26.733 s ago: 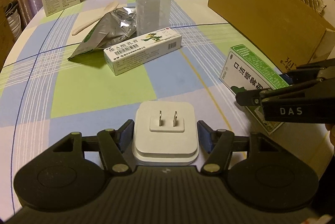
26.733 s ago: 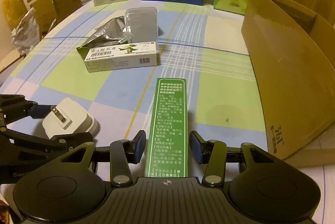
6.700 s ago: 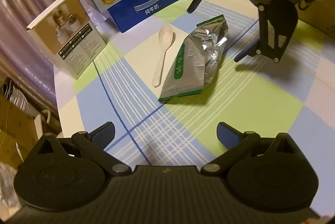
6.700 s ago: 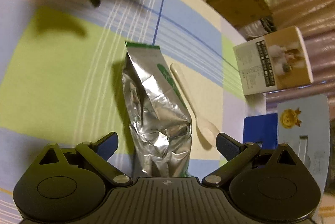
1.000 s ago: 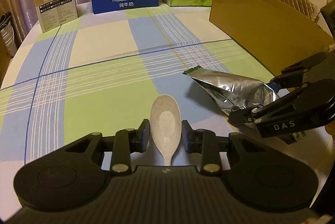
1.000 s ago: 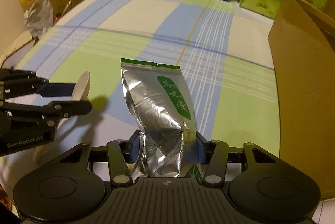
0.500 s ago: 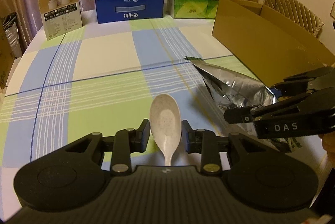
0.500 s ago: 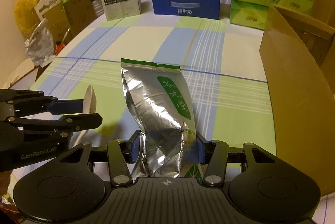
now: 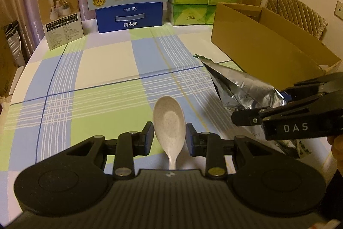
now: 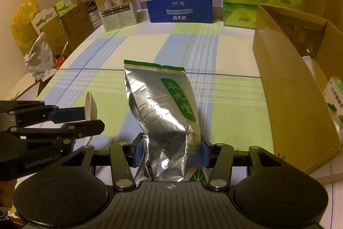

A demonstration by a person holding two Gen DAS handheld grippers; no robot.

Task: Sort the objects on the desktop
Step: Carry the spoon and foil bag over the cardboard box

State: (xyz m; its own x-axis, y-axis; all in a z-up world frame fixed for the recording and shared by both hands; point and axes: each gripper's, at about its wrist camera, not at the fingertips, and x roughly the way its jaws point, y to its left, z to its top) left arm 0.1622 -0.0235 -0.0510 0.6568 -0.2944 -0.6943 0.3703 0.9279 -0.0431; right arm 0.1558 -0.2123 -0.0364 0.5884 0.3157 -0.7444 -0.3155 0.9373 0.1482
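Left gripper [image 9: 169,135] clamps a spoon [image 9: 169,119]; right gripper [image 10: 170,150] clamps a foil pouch [image 10: 163,104]; both above the table [image 9: 103,70]; carton [image 10: 285,83] far right.

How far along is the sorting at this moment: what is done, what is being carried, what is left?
Done: a green and white box already lies in the cardboard box. In hand: the left tool grips a spoon, and the right tool grips a foil bag; both are up off the table. Left: both still need dropping into the cardboard box.
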